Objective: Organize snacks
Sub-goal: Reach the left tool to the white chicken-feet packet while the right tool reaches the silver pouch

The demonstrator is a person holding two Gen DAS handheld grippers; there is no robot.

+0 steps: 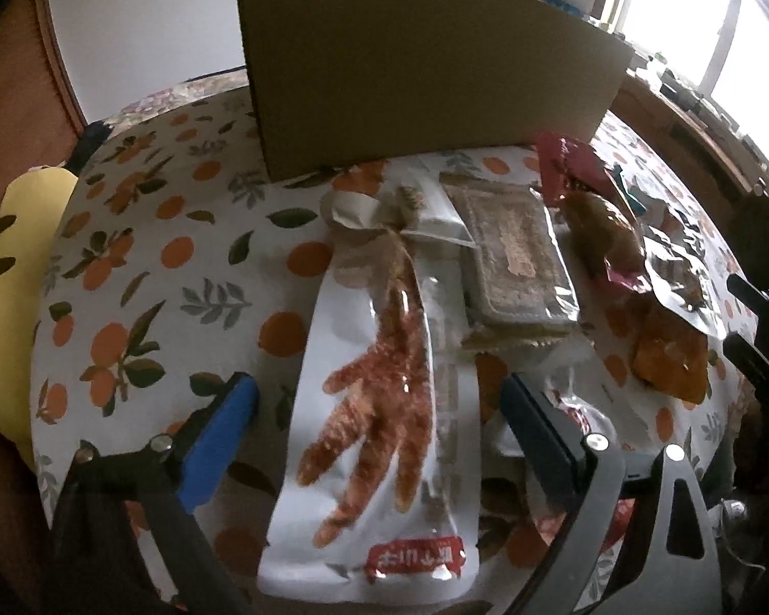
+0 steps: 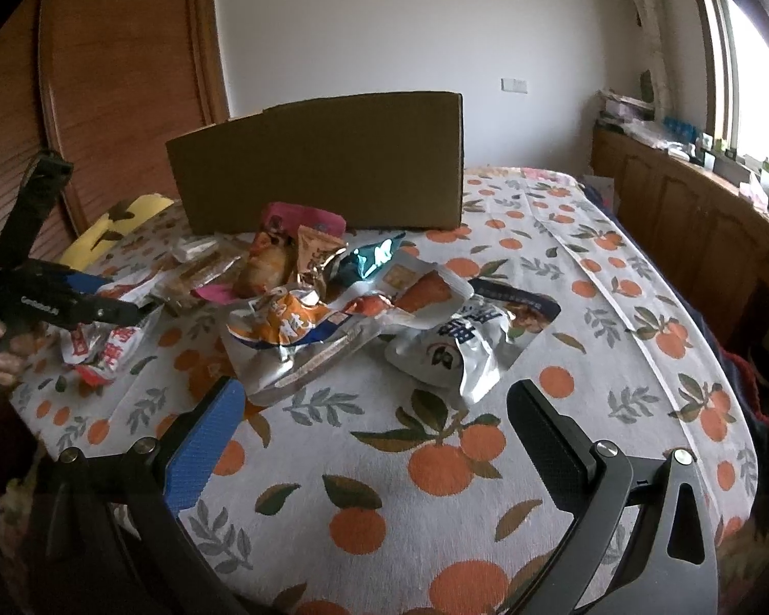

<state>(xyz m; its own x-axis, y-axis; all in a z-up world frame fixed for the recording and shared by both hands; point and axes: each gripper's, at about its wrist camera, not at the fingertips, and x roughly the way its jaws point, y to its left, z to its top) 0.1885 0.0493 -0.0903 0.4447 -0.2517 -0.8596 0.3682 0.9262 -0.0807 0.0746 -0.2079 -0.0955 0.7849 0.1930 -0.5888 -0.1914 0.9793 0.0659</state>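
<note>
A long white packet printed with a chicken foot lies flat on the orange-patterned tablecloth. My left gripper points down over it, open, one finger on each side and neither pad touching. More snacks lie beyond it: a clear tray of brown bars and brown and pink packets. A tall cardboard box stands behind them. In the right wrist view my right gripper is open over bare cloth, short of an orange-and-silver packet and a white-and-silver bag. The left gripper shows at the left, held by a hand.
The cardboard box stands at the far side of the table. A yellow cushion sits off the table's left edge. A wooden door stands behind it. A wooden cabinet with small items runs under the window on the right.
</note>
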